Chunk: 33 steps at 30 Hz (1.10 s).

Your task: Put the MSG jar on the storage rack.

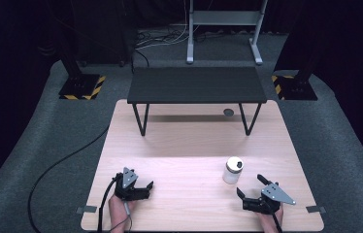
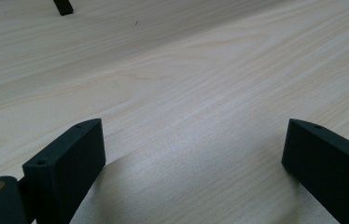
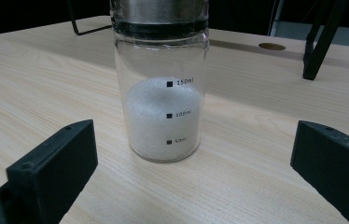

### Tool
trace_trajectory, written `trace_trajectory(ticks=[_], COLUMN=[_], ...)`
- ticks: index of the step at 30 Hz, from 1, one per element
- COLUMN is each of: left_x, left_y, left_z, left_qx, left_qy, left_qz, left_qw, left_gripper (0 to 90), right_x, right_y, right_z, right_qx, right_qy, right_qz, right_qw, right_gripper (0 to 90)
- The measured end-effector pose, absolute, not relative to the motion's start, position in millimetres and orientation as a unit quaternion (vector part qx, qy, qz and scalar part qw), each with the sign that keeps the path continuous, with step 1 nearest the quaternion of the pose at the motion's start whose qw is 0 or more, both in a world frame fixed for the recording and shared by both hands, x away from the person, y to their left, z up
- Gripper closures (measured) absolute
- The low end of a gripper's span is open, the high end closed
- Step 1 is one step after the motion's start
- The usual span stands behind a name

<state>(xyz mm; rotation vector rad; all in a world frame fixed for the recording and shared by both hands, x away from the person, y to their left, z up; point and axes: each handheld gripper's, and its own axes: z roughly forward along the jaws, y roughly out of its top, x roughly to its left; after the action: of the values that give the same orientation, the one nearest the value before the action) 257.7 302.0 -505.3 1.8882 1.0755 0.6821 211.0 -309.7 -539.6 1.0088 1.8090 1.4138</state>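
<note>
Both claws parked low at near edge of wooden table (image 1: 189,141), nothing gripped. Left gripper (image 1: 143,187) spread wide over bare wood, jaws well apart in left gripper view, empty. Right gripper (image 1: 250,187) likewise wide open and empty. Glass jar (image 3: 161,79) upright on table, metal lid on, white granules inside reaching roughly the 150ml mark, graduations at 50, 100, 150. From high view, jar (image 1: 232,170) just ahead and slightly left of right claw, near but not touching; in right gripper view, centred between the 2 jaws but farther out, clear gap both sides. Risks, judged: tall narrow jar, smooth glass, so off-centre approach or 1 jaw touching first likely to tip or skid it; grip high on lid could slip. Black stand (image 1: 196,85) at far side well apart, no obstruction.
</note>
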Motion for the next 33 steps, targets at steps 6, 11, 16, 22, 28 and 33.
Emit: trace_trajectory(ticks=[6, 11, 16, 22, 28, 33], left_x=[258, 257, 257, 257, 258, 257], left_y=[302, 302, 302, 302, 302, 302], left_z=[-505, -505, -505, -505, -505, -506], left_qx=[0.753, 0.753, 0.753, 0.753, 0.753, 0.753], left_qy=[0.429, 0.428, 0.428, 0.427, 0.427, 0.427], left_qz=[0.272, 0.273, 0.273, 0.273, 0.272, 0.273], left_qw=[0.418, 0.419, 0.419, 0.419, 0.419, 0.419], left_gripper=[5.8, 5.8, 5.8, 5.8, 5.8, 5.8], right_x=[210, 210, 208, 210, 216, 233], right_y=[-310, -309, -308, -308, -300, -290], right_z=[-541, -541, -541, -535, -525, -521], right_qx=[0.380, 0.379, 0.381, 0.394, 0.384, 0.376], right_qy=[0.684, 0.684, 0.681, 0.670, 0.677, 0.688], right_qz=[0.538, 0.537, 0.537, 0.545, 0.541, 0.538], right_qw=[0.313, 0.316, 0.319, 0.314, 0.320, 0.310], right_gripper=[0.0, 0.0, 0.0, 0.0, 0.0, 0.0])
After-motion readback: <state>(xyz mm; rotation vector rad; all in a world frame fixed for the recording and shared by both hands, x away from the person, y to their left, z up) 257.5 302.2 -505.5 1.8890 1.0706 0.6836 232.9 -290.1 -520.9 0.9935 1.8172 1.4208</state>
